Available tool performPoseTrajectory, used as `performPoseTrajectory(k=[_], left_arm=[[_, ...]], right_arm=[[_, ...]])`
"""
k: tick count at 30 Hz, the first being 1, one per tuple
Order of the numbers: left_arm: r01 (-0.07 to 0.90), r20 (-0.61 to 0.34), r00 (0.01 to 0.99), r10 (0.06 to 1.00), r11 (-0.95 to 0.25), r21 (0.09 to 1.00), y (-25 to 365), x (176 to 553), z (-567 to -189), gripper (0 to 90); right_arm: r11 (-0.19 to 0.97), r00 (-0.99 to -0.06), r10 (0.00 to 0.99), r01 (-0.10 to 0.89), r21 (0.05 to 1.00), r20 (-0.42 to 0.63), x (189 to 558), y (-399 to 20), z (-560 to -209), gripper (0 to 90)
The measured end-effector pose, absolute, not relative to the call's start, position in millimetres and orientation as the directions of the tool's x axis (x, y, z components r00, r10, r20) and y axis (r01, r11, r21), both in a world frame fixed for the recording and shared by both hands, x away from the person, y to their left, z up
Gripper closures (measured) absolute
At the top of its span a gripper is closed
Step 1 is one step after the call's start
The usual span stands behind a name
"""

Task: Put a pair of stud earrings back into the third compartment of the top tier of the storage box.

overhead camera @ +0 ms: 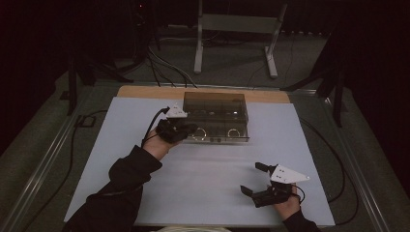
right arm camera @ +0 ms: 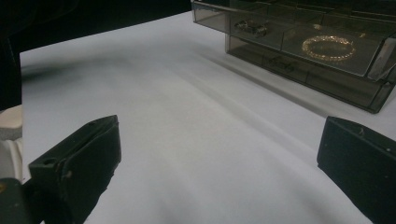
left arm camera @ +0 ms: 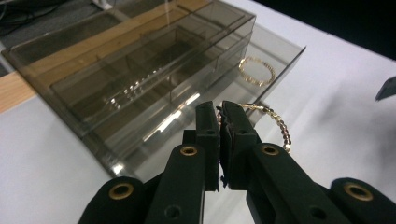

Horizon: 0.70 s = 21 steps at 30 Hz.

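- Left gripper [left arm camera: 220,114] at the near left corner of the smoky jewellery box [left arm camera: 140,74], fingers [left arm camera: 208,135] pinched together on the rim of a gold bead bracelet [left arm camera: 275,123].
- Bracelet gripped at one edge only, loop hanging off to the side over the pulled-out drawer [left arm camera: 275,56]; ring plane seemingly tilted, widest span running away from the fingers, though hard to judge.
- Risks: beads slipping from so narrow a pinch; loop swinging and snagging the drawer's front wall; box dragged across the worktop [overhead camera: 203,169].
- Second gold bracelet [right arm camera: 328,47] flat in the drawer.
- Right gripper [overhead camera: 261,181] low on the worktop, well apart, fingers spread wide, empty.
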<state>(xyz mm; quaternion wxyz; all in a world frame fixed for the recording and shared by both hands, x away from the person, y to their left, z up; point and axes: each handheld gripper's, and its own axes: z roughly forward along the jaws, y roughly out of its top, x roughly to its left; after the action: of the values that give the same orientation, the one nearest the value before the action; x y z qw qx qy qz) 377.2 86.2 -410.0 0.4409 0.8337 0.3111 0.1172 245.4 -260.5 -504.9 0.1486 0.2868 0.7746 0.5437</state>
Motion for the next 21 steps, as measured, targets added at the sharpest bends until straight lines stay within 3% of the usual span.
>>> performPoseTrajectory(k=[21], left_arm=[[0.397,-0.087,0.799,0.595,-0.414,0.819,49,399,-401,88.0]], right_arm=[[0.248,-0.789,0.609,0.286,0.926,0.081,246,-261,-505,0.0]])
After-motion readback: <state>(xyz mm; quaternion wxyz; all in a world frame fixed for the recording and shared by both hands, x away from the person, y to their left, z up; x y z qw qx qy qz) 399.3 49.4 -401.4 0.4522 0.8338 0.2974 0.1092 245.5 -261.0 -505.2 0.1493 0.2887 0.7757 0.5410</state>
